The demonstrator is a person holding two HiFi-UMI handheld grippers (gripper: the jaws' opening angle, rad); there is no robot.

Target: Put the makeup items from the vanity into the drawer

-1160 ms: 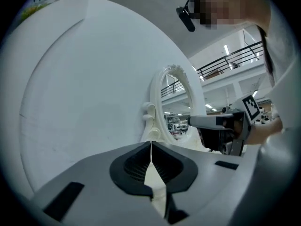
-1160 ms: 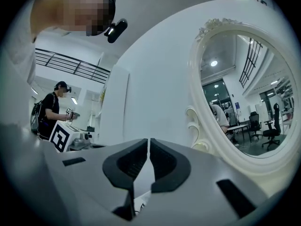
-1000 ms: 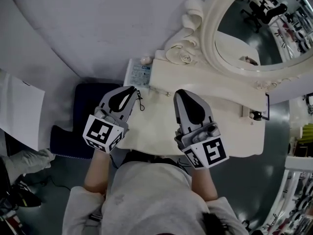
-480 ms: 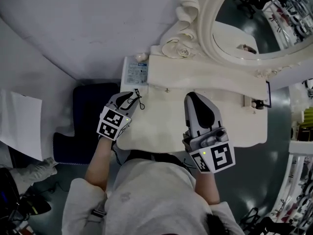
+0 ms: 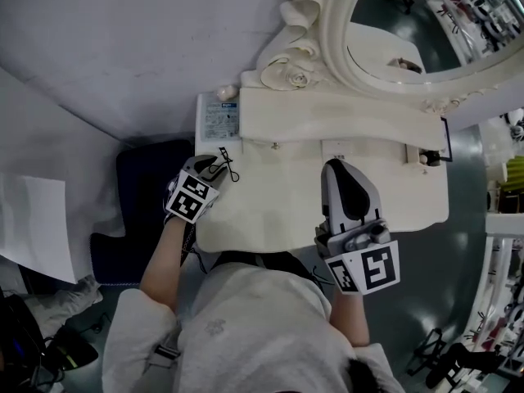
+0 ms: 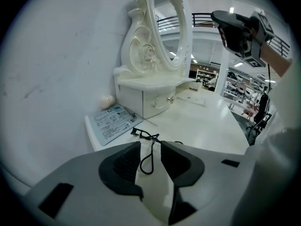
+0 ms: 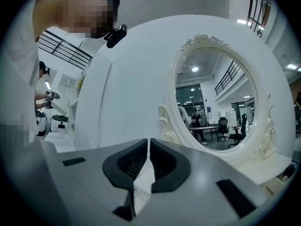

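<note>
Head view: left tongs, tilted down, just opened around curler

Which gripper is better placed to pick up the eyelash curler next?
Left. The left gripper, its fingers just opening, has the eyelash curler lying between them; the right gripper is shut, aimed at the mirror.

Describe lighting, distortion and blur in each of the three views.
Head view: soft, even light; the cream vanity top bows at its edges.
Left gripper view: fisheye with black corners; the black wire eyelash curler is sharp.
Right gripper view: mosaic patch upper left; a ceiling light glints in the oval white-framed mirror.
</note>
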